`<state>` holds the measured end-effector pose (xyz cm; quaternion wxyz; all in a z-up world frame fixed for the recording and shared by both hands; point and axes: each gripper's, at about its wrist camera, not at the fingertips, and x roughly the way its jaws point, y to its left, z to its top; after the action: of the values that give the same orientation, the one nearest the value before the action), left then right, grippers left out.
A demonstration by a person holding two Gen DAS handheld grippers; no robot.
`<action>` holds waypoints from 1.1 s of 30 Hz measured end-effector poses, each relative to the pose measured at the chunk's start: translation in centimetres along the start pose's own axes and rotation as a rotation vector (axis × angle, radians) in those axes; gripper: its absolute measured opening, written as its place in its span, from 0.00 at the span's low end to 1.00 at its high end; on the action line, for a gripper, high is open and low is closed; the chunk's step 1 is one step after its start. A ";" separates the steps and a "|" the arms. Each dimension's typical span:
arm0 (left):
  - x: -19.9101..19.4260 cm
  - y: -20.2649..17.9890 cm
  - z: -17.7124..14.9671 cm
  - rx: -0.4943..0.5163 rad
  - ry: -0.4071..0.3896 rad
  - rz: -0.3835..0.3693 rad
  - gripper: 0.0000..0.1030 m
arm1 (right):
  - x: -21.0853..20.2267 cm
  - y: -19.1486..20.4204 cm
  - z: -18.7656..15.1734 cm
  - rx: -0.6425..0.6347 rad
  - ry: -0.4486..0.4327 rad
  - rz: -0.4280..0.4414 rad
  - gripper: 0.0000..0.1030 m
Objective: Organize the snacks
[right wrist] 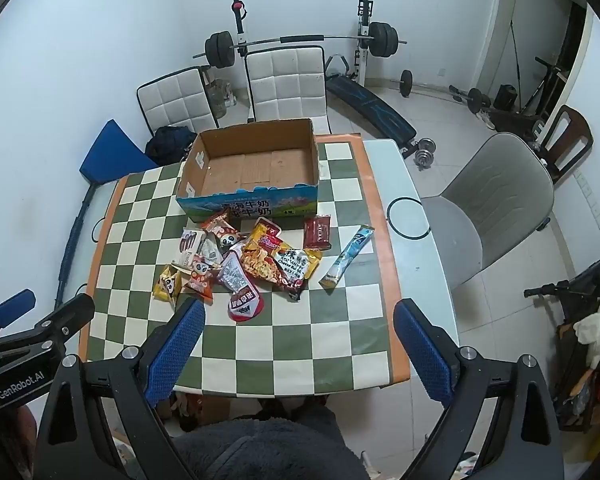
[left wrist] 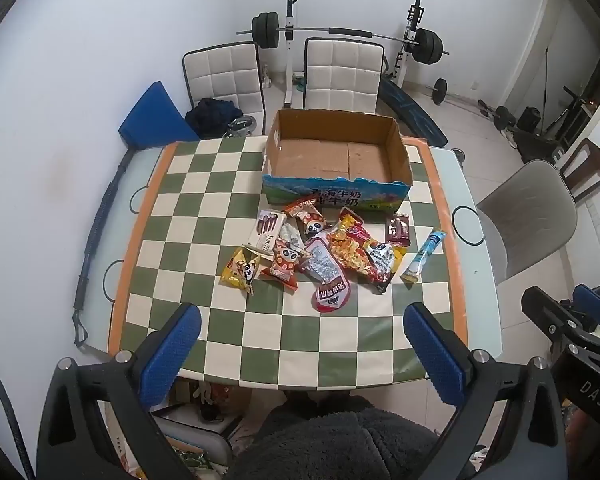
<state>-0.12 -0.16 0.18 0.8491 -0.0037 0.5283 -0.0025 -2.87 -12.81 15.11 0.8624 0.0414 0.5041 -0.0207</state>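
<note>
Left gripper: mine, jaws spread wide, nothing between them, hanging over the near edge of the table.
Right gripper: mine, jaws equally wide and bare, just beside the left one.
Table: one, under a green and cream checked cloth.
Snacks: one loose heap mid-table, about a dozen packets by my count; overlap hides the exact number.
Panda packets: three showing.
Blue stick sachet: one, lying apart on the right of the heap.
Dark red packet: one, near the box.
Cardboard box: one, open, nothing in it, just behind the heap.
Chairs: two padded white ones behind the table; one grey at the right.
Risk, grasp: packets overlap, so I judge a pinch could lift two or drag neighbours.
Risk, film: slick flat wrappers may slip from my pads.
Risk, collision: my grippers sit close together and could knock.
</note>
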 end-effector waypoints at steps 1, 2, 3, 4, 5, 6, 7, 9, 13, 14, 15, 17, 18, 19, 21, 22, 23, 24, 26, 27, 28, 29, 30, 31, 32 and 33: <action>0.0 -0.1 0.0 0.001 -0.001 0.002 1.00 | 0.0 0.1 0.1 0.000 -0.002 -0.001 0.94; -0.1 -0.1 0.2 0.001 -0.002 0.000 1.00 | -0.2 0.1 0.1 0.000 -0.002 -0.001 0.94; -0.1 -0.1 0.1 0.000 -0.003 -0.001 1.00 | -0.2 0.1 0.2 0.000 -0.002 -0.001 0.94; -0.2 -0.2 0.1 -0.002 -0.004 -0.001 1.00 | -0.2 0.1 0.2 0.002 -0.001 0.000 0.94; 0.0 -0.3 0.1 -0.003 -0.005 0.000 1.00 | -0.2 0.1 0.1 -0.001 -0.002 -0.001 0.94; 0.1 -0.1 0.3 -0.004 -0.004 -0.003 1.00 | -0.2 0.1 0.1 -0.001 -0.003 0.001 0.94; 0.1 -0.1 0.3 -0.004 -0.004 -0.004 1.00 | -0.3 0.1 0.2 0.000 -0.002 0.002 0.94; 0.1 -0.2 0.2 -0.002 -0.005 -0.002 1.00 | -0.2 0.1 0.1 0.000 -0.002 0.002 0.94; -0.1 0.0 0.3 -0.003 -0.006 -0.006 1.00 | -0.2 0.0 0.0 0.001 -0.004 0.006 0.94; -0.1 0.0 0.3 -0.002 -0.005 -0.006 1.00 | -0.2 0.0 0.1 0.001 -0.004 0.008 0.94; 0.0 0.0 0.4 -0.001 -0.003 -0.006 1.00 | -0.2 0.2 0.2 0.001 -0.003 0.009 0.94; 0.0 0.0 0.3 -0.003 -0.005 -0.006 1.00 | -0.2 0.2 0.3 0.002 -0.004 0.009 0.94; 0.0 0.0 0.3 -0.002 -0.004 -0.005 1.00 | -0.2 0.2 0.2 0.002 -0.005 0.008 0.94; 0.0 0.0 0.3 -0.002 -0.005 -0.005 1.00 | -0.2 0.3 0.3 0.002 -0.005 0.007 0.94; 0.0 0.0 0.3 -0.002 -0.007 -0.005 1.00 | -0.2 0.2 0.3 0.003 -0.004 0.009 0.94; 0.0 0.1 0.3 -0.002 -0.007 -0.005 1.00 | -0.2 0.2 0.3 0.004 -0.003 0.010 0.94; 0.0 0.1 0.3 -0.003 -0.006 -0.007 1.00 | -0.2 0.2 0.3 0.002 -0.004 0.008 0.94; 0.0 0.1 0.3 -0.003 -0.005 -0.007 1.00 | -0.2 0.2 0.3 0.001 -0.003 0.009 0.94; 0.1 0.1 0.3 -0.003 -0.006 -0.008 1.00 | -0.3 0.2 0.3 0.002 -0.003 0.012 0.94; 0.0 0.1 0.3 -0.005 -0.005 -0.008 1.00 | -0.3 0.2 0.3 0.001 -0.004 0.011 0.94; 0.0 0.1 0.3 -0.005 -0.005 -0.009 1.00 | -0.3 0.1 0.3 0.003 -0.004 0.013 0.94; 0.0 0.1 0.3 -0.005 -0.004 -0.009 1.00 | -0.3 0.2 0.3 0.003 -0.003 0.014 0.94; 0.1 0.0 0.4 -0.004 -0.004 -0.009 1.00 | -0.3 0.2 0.3 0.002 -0.003 0.013 0.94; 0.1 0.0 0.4 -0.004 -0.004 -0.009 1.00 | -0.3 0.2 0.3 0.001 -0.003 0.013 0.94; 0.1 0.0 0.4 -0.004 -0.004 -0.010 1.00 | -0.3 0.1 0.3 0.004 -0.003 0.014 0.94; 0.1 0.0 0.4 -0.003 -0.006 -0.010 1.00 | -0.3 0.2 0.3 0.003 -0.003 0.013 0.94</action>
<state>0.29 -0.20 0.23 0.8506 -0.0075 0.5258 -0.0059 -2.75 -12.68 15.58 0.8631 0.0459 0.5027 -0.0159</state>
